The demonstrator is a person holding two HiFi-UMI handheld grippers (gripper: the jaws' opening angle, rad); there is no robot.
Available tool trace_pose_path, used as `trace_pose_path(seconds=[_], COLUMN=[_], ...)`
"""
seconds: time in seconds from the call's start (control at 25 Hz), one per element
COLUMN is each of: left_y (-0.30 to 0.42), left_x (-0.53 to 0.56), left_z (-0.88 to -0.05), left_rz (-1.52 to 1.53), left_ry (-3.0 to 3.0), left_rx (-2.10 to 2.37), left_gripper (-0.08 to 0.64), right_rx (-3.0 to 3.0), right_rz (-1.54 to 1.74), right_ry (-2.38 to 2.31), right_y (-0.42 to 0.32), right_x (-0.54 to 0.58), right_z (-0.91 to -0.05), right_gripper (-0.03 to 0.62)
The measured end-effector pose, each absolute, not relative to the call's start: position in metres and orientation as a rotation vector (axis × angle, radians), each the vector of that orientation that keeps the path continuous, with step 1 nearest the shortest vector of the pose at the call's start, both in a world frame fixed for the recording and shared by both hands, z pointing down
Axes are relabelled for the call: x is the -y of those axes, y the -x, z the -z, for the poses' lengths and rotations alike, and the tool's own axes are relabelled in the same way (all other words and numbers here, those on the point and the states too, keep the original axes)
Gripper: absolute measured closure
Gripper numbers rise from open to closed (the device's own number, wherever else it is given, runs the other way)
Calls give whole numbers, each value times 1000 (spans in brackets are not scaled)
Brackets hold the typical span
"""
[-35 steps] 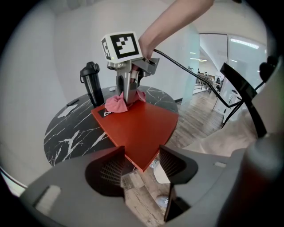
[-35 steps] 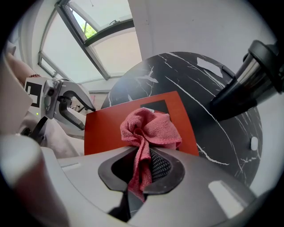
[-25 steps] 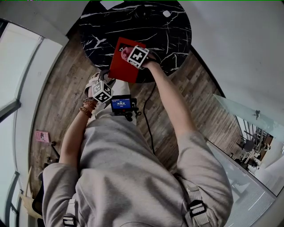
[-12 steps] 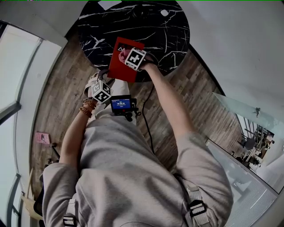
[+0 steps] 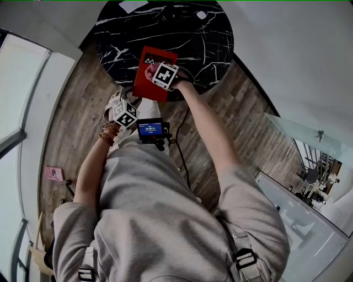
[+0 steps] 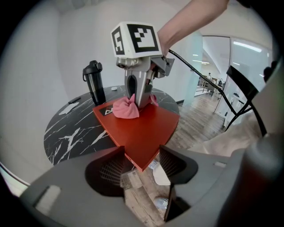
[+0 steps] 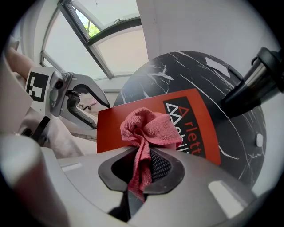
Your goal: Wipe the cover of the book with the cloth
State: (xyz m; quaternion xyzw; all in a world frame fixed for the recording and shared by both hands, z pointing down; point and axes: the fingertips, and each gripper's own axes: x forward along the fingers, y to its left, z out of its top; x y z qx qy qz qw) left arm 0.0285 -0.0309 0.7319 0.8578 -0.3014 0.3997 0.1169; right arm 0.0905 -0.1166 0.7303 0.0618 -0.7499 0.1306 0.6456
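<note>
A red book (image 5: 144, 82) lies on the round black marble table (image 5: 193, 44), its near corner hanging over the table edge. My right gripper (image 5: 157, 71) is over the cover, shut on a bunched pink cloth (image 7: 146, 128) that rests on the book (image 7: 195, 124) beside its white lettering. The left gripper view shows the cloth (image 6: 126, 108) pressed to the cover under the right gripper (image 6: 137, 95). My left gripper (image 6: 142, 162) is open at the table edge, and the book's near corner (image 6: 142, 146) sits between its jaws.
A black bottle (image 6: 94, 82) stands on the table behind the book. White cards (image 5: 132, 5) lie at the table's far side. The floor (image 5: 71, 126) around the table is wood, and a black chair (image 6: 244, 93) stands off to the right.
My right gripper and the cloth have slid a little along the cover toward the person. The left gripper stays at the book's near corner.
</note>
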Motion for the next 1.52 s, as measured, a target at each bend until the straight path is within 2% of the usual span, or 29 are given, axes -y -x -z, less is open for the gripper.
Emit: trace_pose_path(seconds=[1.52], left_y=[-26], left_x=[32], left_z=[-734], left_rz=[-1147], left_ry=[-2521], left_rx=[874], left_gripper=[313], right_rx=[1681], right_rz=[-305], right_ry=[-107], right_y=[-83], right_x=[77], right_z=[-730], right_gripper=[538])
